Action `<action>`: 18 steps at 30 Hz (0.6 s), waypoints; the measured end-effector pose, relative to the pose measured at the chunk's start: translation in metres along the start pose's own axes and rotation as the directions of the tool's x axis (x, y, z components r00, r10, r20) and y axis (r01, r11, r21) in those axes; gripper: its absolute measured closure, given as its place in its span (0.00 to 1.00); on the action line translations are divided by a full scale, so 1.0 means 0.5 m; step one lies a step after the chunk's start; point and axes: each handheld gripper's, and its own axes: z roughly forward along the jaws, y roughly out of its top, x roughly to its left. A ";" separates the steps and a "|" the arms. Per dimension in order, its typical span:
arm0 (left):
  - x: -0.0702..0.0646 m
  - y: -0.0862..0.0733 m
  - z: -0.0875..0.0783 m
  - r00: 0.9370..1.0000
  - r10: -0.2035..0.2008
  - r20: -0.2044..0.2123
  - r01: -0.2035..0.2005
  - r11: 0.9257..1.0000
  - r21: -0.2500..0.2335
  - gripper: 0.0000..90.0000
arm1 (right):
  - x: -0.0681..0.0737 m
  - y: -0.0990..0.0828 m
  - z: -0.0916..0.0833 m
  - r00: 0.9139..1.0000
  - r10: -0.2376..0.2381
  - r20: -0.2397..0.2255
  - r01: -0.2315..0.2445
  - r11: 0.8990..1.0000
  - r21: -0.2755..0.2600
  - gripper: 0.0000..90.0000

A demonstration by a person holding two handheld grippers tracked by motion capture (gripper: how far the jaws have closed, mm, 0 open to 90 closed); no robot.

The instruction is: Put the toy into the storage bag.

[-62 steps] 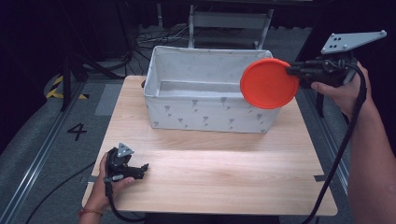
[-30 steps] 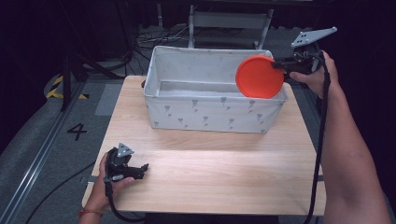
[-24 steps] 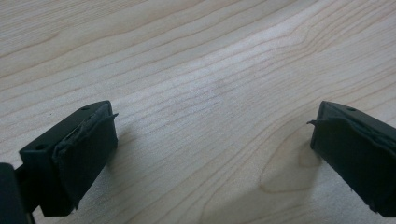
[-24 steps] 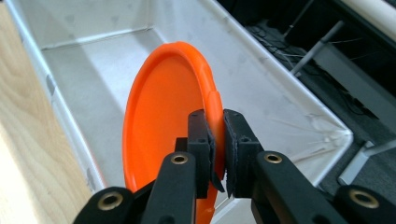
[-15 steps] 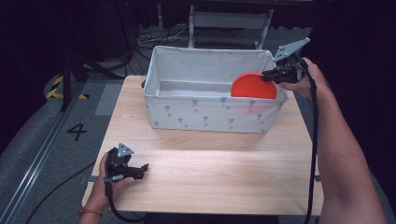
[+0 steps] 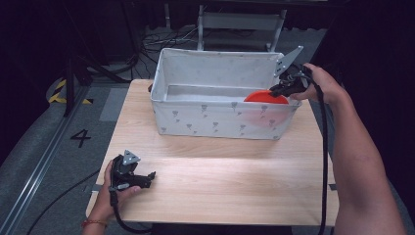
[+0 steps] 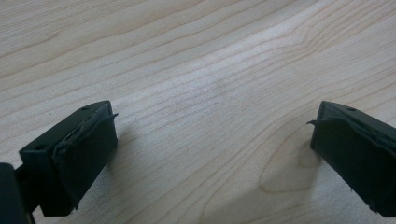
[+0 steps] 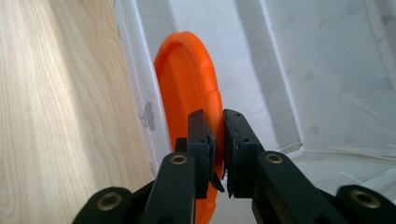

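Nearest, the left gripper (image 6: 147,179) rests on the wooden table (image 6: 235,176), jaws spread wide and empty. Farther back, the right gripper (image 6: 277,89) pinches the orange plate (image 6: 265,96) rim, holding it upright inside the white bin (image 6: 215,115).

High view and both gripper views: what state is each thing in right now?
Orange plate: on edge, inside the bin, against its near wall, gripped at the rim.
White fabric bin: upright, open-topped.
Right gripper: shut on the plate.
Left gripper: open, low over the wooden table.
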 end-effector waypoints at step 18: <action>0.000 0.000 0.000 1.000 0.001 0.000 -0.001 1.000 0.001 0.01 | -0.024 0.029 0.089 0.987 0.022 -0.158 0.018 0.968 0.251 0.90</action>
